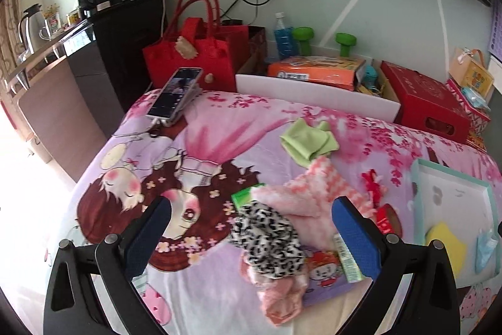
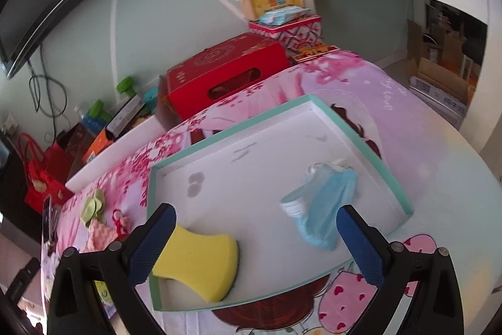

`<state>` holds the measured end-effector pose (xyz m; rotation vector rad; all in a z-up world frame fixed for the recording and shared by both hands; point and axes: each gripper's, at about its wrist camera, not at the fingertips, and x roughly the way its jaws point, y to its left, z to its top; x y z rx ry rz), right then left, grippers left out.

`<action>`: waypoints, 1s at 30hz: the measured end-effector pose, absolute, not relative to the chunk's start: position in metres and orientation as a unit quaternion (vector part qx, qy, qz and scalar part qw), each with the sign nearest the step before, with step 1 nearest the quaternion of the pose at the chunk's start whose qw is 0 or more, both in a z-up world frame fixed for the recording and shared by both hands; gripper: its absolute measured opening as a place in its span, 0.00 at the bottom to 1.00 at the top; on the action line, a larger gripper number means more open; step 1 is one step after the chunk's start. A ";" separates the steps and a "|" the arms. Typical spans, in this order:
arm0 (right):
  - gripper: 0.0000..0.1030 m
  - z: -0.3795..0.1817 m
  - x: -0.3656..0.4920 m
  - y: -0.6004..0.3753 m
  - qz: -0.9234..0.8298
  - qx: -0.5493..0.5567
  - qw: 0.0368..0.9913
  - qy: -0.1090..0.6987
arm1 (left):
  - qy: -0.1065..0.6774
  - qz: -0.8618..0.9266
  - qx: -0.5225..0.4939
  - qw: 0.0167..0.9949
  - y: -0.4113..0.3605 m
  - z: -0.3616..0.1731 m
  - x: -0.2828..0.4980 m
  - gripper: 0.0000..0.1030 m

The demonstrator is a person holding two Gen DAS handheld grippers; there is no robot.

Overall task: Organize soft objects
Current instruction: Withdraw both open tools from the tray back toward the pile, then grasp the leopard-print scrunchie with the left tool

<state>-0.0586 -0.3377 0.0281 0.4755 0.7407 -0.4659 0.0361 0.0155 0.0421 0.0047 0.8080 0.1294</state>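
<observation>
We hold the left gripper [image 1: 251, 228] spread over the leopard-print cloth [image 1: 266, 237], which lies between its fingers near the bed's front edge, long axis apparently running away from us. The right gripper [image 2: 255, 240], also spread, hovers empty over the tray [image 2: 360, 127].

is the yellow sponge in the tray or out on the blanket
In. The yellow sponge lies on the white floor of the teal-rimmed tray, near its front left corner, apart from the blue face mask also inside.
</observation>
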 end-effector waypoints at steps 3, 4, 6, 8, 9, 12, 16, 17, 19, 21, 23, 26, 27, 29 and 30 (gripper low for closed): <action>1.00 0.028 -0.048 -0.317 -0.186 0.214 0.885 0.370 | 0.394 0.084 -0.007 0.915 0.036 0.043 0.034 0.99; 1.00 0.029 -0.047 -0.311 -0.177 0.210 0.887 0.370 | 0.393 0.087 -0.012 0.915 0.042 0.043 0.034 0.99; 1.00 0.032 -0.041 -0.294 -0.153 0.201 0.894 0.369 | 0.391 0.087 -0.020 0.916 0.050 0.044 0.033 0.99; 1.00 0.036 -0.035 -0.274 -0.121 0.192 0.903 0.366 | 0.393 0.085 -0.029 0.915 0.057 0.045 0.031 0.99; 1.00 0.037 -0.031 -0.264 -0.107 0.187 0.905 0.366 | 0.394 0.084 -0.034 0.914 0.061 0.045 0.031 0.99; 1.00 0.038 -0.022 -0.234 -0.068 0.167 0.910 0.373 | 0.400 0.088 -0.055 0.911 0.073 0.042 0.031 0.99; 1.00 0.031 -0.008 -0.199 -0.044 0.136 0.905 0.400 | 0.417 0.078 -0.090 0.901 0.086 0.033 0.035 0.99; 1.00 0.028 -0.005 -0.193 -0.040 0.131 0.903 0.407 | 0.420 0.077 -0.096 0.899 0.088 0.031 0.036 0.99; 1.00 0.025 0.000 -0.185 -0.033 0.127 0.899 0.417 | 0.424 0.072 -0.103 0.897 0.089 0.028 0.037 0.99; 1.00 0.022 0.005 -0.177 -0.025 0.121 0.895 0.430 | 0.429 0.066 -0.103 0.895 0.088 0.025 0.039 0.99; 1.00 0.018 0.013 -0.171 -0.023 0.113 0.887 0.446 | 0.436 0.060 -0.103 0.892 0.087 0.021 0.041 0.99; 1.00 0.012 0.022 -0.162 -0.020 0.110 0.880 0.462 | 0.450 0.055 -0.106 0.885 0.087 0.015 0.045 0.99; 1.00 0.010 0.025 -0.159 -0.017 0.111 0.877 0.468 | 0.455 0.054 -0.106 0.883 0.087 0.013 0.045 0.99; 1.00 0.005 0.030 -0.154 -0.016 0.112 0.870 0.479 | 0.464 0.052 -0.105 0.878 0.085 0.009 0.047 0.99; 1.00 0.002 0.032 -0.151 -0.015 0.112 0.868 0.484 | 0.470 0.050 -0.106 0.875 0.084 0.006 0.048 0.99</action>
